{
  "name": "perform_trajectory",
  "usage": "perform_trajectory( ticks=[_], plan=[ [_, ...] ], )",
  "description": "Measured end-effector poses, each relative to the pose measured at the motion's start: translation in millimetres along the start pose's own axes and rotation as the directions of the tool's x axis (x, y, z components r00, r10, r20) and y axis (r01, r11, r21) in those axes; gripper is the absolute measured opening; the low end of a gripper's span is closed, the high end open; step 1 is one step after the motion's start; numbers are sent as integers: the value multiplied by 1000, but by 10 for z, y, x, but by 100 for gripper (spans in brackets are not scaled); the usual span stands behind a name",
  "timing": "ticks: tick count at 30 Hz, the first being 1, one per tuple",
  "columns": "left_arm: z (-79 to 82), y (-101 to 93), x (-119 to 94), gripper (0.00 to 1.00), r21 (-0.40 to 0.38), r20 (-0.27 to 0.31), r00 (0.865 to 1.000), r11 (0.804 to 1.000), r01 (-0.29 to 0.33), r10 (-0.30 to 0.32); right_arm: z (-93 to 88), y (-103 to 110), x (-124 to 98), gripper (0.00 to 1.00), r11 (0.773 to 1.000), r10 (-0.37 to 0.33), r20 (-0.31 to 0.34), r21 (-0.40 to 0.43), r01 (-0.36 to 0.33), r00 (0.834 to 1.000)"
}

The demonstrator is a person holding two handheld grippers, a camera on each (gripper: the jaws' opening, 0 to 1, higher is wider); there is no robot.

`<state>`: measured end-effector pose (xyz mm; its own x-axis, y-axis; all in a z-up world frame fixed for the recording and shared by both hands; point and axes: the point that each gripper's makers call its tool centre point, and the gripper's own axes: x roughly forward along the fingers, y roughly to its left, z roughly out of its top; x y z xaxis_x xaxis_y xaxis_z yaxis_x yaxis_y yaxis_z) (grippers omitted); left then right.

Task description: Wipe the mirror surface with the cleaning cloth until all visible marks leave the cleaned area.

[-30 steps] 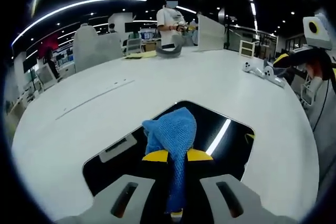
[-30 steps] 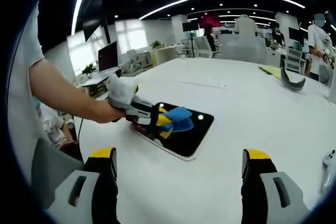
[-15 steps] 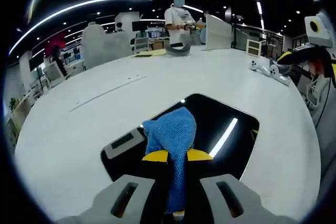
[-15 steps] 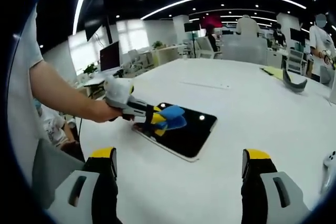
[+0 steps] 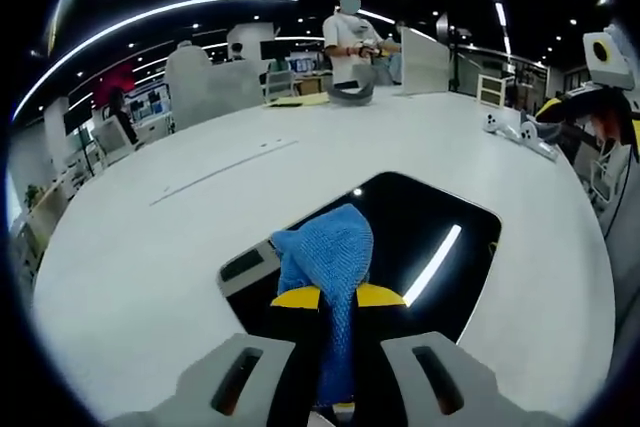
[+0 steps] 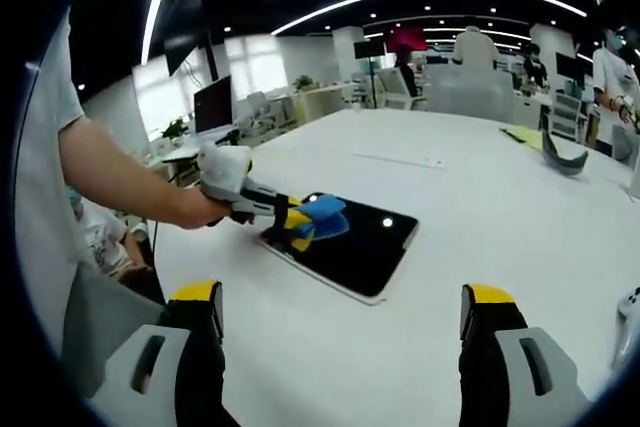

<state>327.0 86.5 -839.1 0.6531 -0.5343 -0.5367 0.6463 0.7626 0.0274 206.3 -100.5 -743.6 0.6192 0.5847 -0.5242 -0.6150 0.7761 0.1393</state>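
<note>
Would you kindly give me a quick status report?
Left hand-held gripper shut on blue cloth, at mirror's near end. Right hand-held gripper open, clear. Nothing obstructing.

Left hand-held gripper (image 5: 338, 297) clamped on blue cleaning cloth (image 5: 328, 257), cloth over dark mirror (image 5: 420, 237), white table (image 5: 150, 247)

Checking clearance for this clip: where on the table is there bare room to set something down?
Bare white table lies all round the mirror: a wide patch between it and the open right claw, another beyond it. The crowded spot is the mirror's near-left corner, where the left claw holds the blue cloth.
</note>
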Motion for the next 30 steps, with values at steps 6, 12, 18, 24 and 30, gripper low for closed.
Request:
perform_trajectory(
  ticks=[6, 12, 18, 24, 30],
  plan=[
    [-33, 66, -58, 7, -7, 0, 1000, 1000, -16, 16, -23, 18, -2, 99, 1000, 2, -7, 6, -2, 1000],
    [-65, 126, -102, 7, -11, 0, 1000, 1000, -27, 27, -31, 43, 11, 99, 1000, 3, -8, 7, -3, 1000],
    [-84, 156, -130, 7, -18, 3, 999, 999, -34, 34, -46, 73, 12, 98, 1000, 11, -18, 7, -10, 1000],
    [-84, 163, -136, 7, -19, 7, 999, 999, -39, 39, -31, 61, 8, 98, 1000, 8, -14, 10, -8, 1000],
    [-91, 169, -146, 7, -25, 7, 999, 999, -39, 39, -16, 73, 14, 98, 1000, 8, -11, 9, -8, 1000]
  ],
)
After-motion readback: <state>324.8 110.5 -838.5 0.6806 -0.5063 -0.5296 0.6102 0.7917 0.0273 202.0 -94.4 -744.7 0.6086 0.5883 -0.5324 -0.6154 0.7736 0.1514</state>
